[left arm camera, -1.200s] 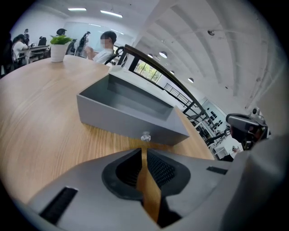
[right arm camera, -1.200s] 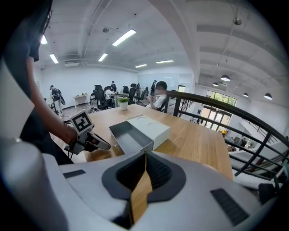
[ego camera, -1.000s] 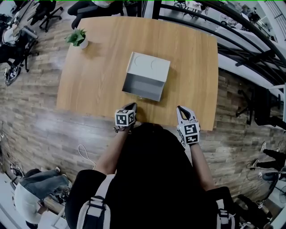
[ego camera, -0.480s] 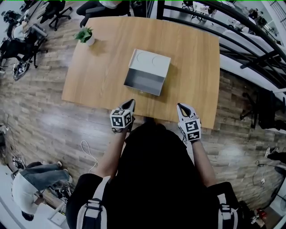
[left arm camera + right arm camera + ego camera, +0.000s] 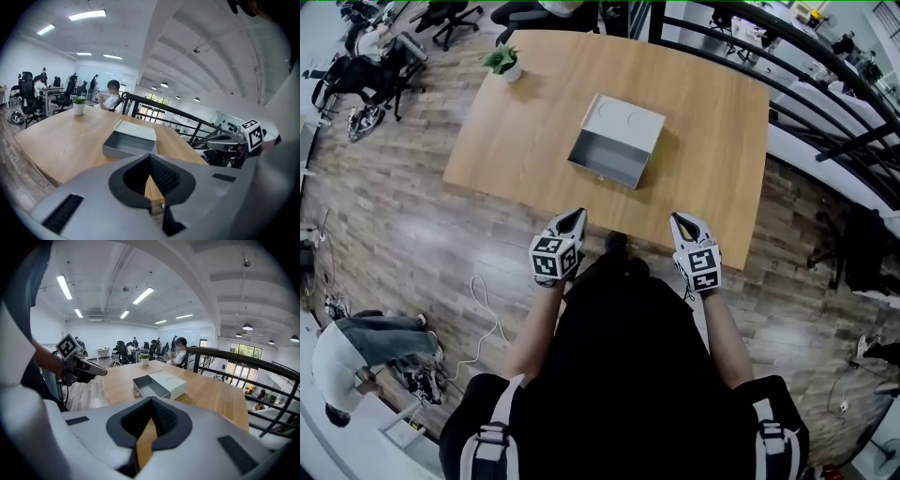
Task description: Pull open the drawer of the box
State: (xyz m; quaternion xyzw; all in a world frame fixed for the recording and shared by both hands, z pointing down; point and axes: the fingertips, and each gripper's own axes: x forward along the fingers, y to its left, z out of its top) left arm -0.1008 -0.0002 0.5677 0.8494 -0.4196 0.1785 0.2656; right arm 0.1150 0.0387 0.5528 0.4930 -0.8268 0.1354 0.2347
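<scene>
Near the middle of the table (image 5: 506, 141), the box (image 5: 626, 122) lies with its drawer (image 5: 607, 161) drawn out toward the table's near edge.

**Risk:** the drawer looks close to fully extended. A further pull would likely bring it clear of the shell, or drag the box, which is probably light, across the table. A closed gripper brought back carelessly could also knock the drawer askew.

**Appearance:** the box is a flat, pale grey shell with two faint round outlines on its top. The drawer is a shallow, darker grey tray and appears empty.

**Grippers:** the left gripper (image 5: 575, 217) and right gripper (image 5: 678, 221) hang at the table's near edge, well apart from the box. Each has its jaws together on nothing.

**Also shown:** a plant (image 5: 503, 61) stands at the table's far left corner.
</scene>
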